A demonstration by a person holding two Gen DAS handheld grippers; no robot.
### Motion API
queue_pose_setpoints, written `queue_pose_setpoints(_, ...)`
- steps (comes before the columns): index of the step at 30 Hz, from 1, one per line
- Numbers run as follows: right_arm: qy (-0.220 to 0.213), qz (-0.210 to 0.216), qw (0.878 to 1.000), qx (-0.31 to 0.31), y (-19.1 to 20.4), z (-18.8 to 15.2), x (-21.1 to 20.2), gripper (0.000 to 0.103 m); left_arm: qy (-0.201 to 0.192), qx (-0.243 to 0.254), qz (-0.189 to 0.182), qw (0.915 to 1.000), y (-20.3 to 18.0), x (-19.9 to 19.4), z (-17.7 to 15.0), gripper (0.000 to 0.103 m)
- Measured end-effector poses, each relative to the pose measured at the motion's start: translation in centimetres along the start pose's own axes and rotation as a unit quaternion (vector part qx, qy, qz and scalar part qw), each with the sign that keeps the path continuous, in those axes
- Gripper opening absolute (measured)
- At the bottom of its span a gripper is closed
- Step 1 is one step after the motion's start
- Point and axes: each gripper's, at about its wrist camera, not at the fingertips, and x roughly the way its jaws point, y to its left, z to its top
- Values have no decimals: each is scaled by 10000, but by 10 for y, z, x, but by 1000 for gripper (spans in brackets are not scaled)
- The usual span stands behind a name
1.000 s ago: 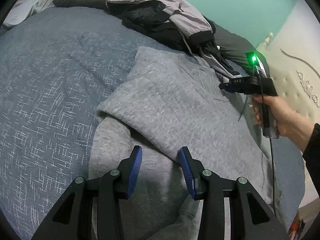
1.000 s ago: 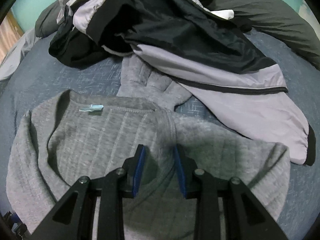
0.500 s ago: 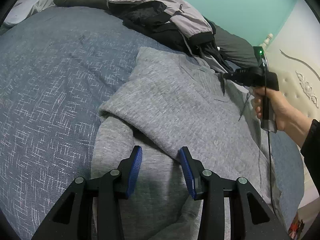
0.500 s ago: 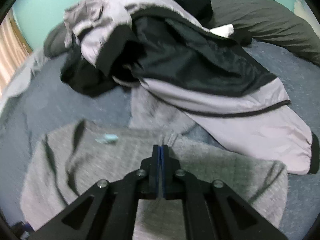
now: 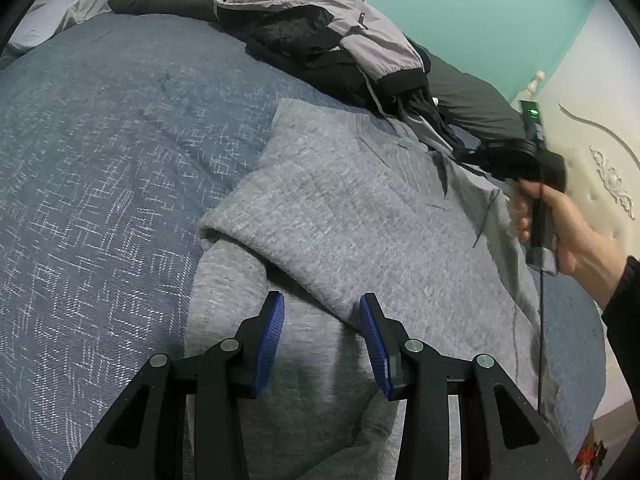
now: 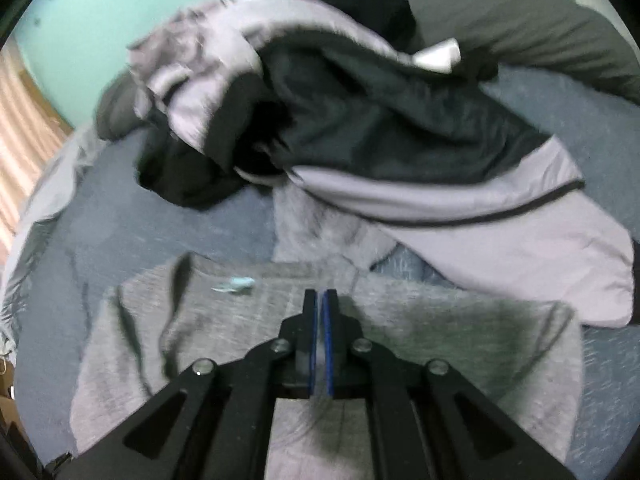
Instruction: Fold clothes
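You're holding the left tool spread above the grey sweater, its pads not pressing any fabric. The sweater is lying flat on the blue-grey bed cover, with a sleeve folded across its body and a grey-and-black jacket heaped at its collar end. Your right tool is pinching the sweater's fabric near the collar, pads pressed together on it, gripped by your hand.
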Motion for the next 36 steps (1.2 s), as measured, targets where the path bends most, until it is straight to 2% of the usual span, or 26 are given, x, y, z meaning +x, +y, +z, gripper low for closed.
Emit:
queue_pose_setpoints(6,127,209,9996,131,-3,-12,1,3,-19,16,6,10000,-1,-2,-1,43)
queue_pose_setpoints(11,679,-94,9976,-101,5,-25,32,3,22,-11,21,10000,3,1,1,43)
queue_pose_setpoints(14,752,79,9971,-63,4,-25,36,3,54,-18,6,10000,3,3,1,43)
queue_pose_setpoints(18,140,270,9994,188,-18,-16,-10,3,64,50,-18,10000,0,1,0,43)
queue_pose_setpoints(20,-74,163,9996,215,-35,-15,-35,7,47,47,-27,10000,-1,0,0,43)
queue_pose_setpoints(21,-186,45,9996,230,-50,-17,-51,12,40,46,-22,10000,-1,0,0,43)
queue_pose_setpoints(23,-259,-251,9990,252,-73,-24,-73,43,22,37,-16,10000,-1,-1,1,43)
queue_pose_setpoints(27,-184,-595,9969,479,-118,-47,-104,45,20,84,1,10000,-4,-3,0,43)
queue_pose_setpoints(34,-195,-633,9895,1282,-172,-109,-143,45,132,264,-122,9995,-9,-9,-3,43)
queue_pose_setpoints(36,-127,-610,9878,1424,-174,-126,-148,45,166,324,-156,9992,-10,-14,-6,43)
